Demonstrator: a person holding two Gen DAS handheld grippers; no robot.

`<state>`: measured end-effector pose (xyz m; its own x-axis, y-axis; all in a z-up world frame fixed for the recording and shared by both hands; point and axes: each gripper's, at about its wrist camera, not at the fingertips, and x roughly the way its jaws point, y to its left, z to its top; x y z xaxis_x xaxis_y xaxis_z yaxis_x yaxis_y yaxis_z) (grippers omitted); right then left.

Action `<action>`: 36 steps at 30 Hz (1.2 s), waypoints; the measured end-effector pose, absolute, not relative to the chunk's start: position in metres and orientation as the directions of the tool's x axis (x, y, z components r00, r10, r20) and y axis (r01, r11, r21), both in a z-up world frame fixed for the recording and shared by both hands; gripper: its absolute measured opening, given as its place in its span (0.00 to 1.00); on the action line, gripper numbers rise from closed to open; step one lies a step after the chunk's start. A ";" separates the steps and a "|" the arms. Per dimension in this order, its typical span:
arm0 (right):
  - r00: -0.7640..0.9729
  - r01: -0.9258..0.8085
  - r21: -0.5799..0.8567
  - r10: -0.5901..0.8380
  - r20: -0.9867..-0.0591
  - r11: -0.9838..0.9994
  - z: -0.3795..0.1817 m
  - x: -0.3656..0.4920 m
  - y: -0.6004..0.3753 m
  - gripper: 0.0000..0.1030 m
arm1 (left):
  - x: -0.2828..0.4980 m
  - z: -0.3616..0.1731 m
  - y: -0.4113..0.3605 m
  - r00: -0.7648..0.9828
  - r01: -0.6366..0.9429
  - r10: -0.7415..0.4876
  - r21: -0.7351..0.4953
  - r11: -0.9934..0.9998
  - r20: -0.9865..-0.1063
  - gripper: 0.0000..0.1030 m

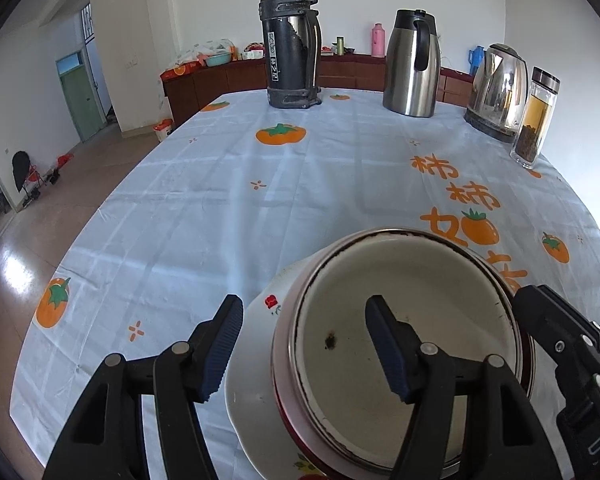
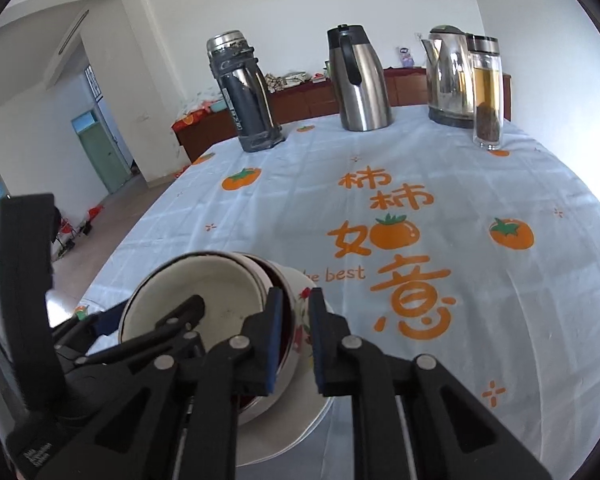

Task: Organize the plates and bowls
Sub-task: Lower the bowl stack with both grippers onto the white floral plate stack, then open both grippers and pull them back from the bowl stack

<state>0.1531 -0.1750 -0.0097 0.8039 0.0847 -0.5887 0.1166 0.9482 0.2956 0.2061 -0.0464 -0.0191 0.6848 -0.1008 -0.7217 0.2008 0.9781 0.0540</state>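
Two grippers meet lower frame: left gripper (image 1: 304, 344) spread wide astride the empty bowl's (image 1: 400, 320) rim; right gripper (image 2: 294, 340) clenched, apparently pinching the plate (image 2: 300, 428).

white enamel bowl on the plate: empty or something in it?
Empty. The white enamel bowl shows bare inner wall and floor, only a small dark spot; it sits on the white flowered plate.

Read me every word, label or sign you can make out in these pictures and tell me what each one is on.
"柿柿如意": big orange characters printed on the tablecloth.
"...e best": small orange print on the tablecloth, its start hidden behind the bowl.
"SCUD": vertical label on the black flask; the label's remaining characters are too blurred to read.
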 end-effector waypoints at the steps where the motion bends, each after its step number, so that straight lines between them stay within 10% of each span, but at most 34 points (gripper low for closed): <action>1: 0.806 0.115 0.304 0.090 -0.585 0.946 -0.009 0.152 -0.176 0.13 | 0.205 -0.019 -0.047 0.685 0.202 -0.100 0.055 0.978 -0.721 0.64; 5: 0.830 0.119 0.341 0.095 -0.549 0.932 -0.002 0.141 -0.179 0.18 | 0.199 -0.014 -0.048 0.694 0.215 -0.116 0.051 0.975 -0.710 0.65; 9: 0.837 0.133 0.360 0.090 -0.539 0.923 0.002 0.133 -0.182 0.51 | 0.188 -0.010 -0.049 0.696 0.237 -0.136 0.047 0.970 -0.705 0.70; 36: 0.874 0.103 0.336 0.076 -0.480 0.936 0.016 0.076 -0.164 0.59 | 0.125 0.003 -0.029 0.767 0.227 -0.167 0.019 0.974 -0.620 0.73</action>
<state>0.0763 -0.1644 0.0155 0.8741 0.0759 -0.4797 0.1029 0.9363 0.3358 0.1251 -0.0288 0.0025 0.7668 -0.1669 -0.6198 0.2271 0.9737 0.0188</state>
